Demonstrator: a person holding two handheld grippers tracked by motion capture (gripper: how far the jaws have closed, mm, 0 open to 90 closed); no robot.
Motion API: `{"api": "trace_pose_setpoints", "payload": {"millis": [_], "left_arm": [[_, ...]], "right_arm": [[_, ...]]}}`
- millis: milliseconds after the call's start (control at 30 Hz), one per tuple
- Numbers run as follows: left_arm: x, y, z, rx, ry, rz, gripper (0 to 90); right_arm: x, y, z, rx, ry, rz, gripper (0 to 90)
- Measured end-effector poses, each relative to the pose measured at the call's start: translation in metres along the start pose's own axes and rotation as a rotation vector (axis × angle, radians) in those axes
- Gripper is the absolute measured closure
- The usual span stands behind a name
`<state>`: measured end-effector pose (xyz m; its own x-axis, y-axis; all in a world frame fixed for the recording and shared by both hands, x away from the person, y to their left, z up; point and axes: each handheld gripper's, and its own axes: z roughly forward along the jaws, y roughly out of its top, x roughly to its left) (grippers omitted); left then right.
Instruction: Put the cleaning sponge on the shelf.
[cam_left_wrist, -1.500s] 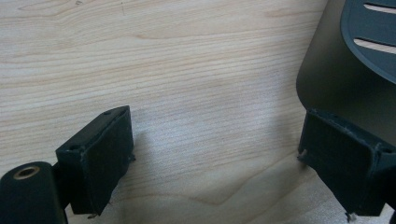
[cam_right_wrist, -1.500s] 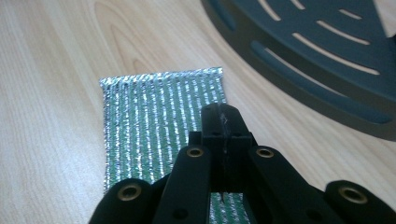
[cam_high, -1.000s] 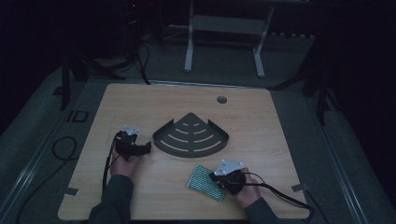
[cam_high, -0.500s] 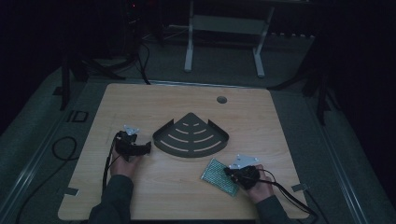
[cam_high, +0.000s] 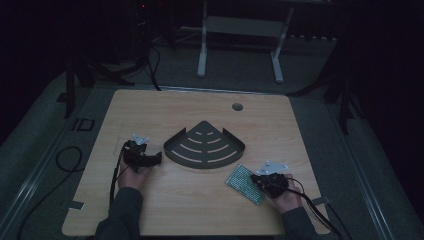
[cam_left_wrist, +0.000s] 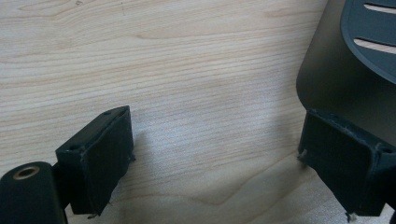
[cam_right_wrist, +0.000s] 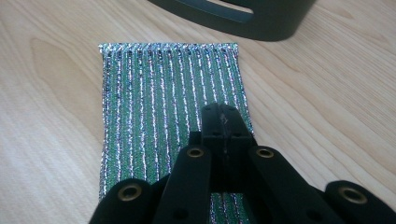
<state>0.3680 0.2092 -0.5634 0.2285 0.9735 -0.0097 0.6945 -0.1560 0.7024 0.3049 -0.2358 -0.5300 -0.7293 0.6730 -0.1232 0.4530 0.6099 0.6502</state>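
Glittery green cloth (cam_right_wrist: 170, 107) lies flat on the table (cam_high: 150, 205) just in front of the dark rack (cam_high: 205, 147), under the right gripper (cam_right_wrist: 224, 122), whose jaws are pressed together on it. Judging by that, dragging works best with steady downward pressure and a low angle. Left gripper (cam_left_wrist: 224, 154) rests with jaws apart and empty beside the rack.

Each hand carries a black gripper: the left gripper (cam_high: 150, 159) and the right gripper (cam_high: 256, 181). Both bear a pale grey three-cornered plate on top and trail a thin black cable. The jaws are blocky and matt black with worn, chipped edges. Brass-coloured rivets sit in the black linkage arms behind them. The person wears dark grey long sleeves (cam_high: 125, 210).
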Motion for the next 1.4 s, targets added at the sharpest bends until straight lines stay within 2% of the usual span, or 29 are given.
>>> {"api": "trace_pose_setpoints", "payload": {"millis": [467, 767, 800, 900, 1100, 1400], "left_arm": [[0.000, 0.000, 0.000, 0.001, 0.000, 0.000, 10.4], [0.000, 0.000, 0.000, 0.000, 0.000, 0.000, 10.4], [0.000, 0.000, 0.000, 0.000, 0.000, 0.000, 10.5], [0.000, 0.000, 0.000, 0.000, 0.000, 0.000, 10.4], [0.000, 0.000, 0.000, 0.000, 0.000, 0.000, 10.4], [0.000, 0.000, 0.000, 0.000, 0.000, 0.000, 10.4]], "right_arm": [[-0.010, -0.002, -0.004, 0.027, -0.009, 0.038, 90.0], [-0.014, -0.001, -0.010, 0.035, 0.036, 0.063, 87.1], [-0.016, 0.000, -0.011, 0.043, 0.045, 0.072, 83.7], [-0.019, 0.004, -0.012, 0.058, 0.050, 0.079, 80.9], [-0.025, 0.012, -0.014, 0.080, 0.063, 0.096, 79.1], [-0.040, 0.022, -0.010, 0.171, 0.101, 0.114, 78.1]]}}
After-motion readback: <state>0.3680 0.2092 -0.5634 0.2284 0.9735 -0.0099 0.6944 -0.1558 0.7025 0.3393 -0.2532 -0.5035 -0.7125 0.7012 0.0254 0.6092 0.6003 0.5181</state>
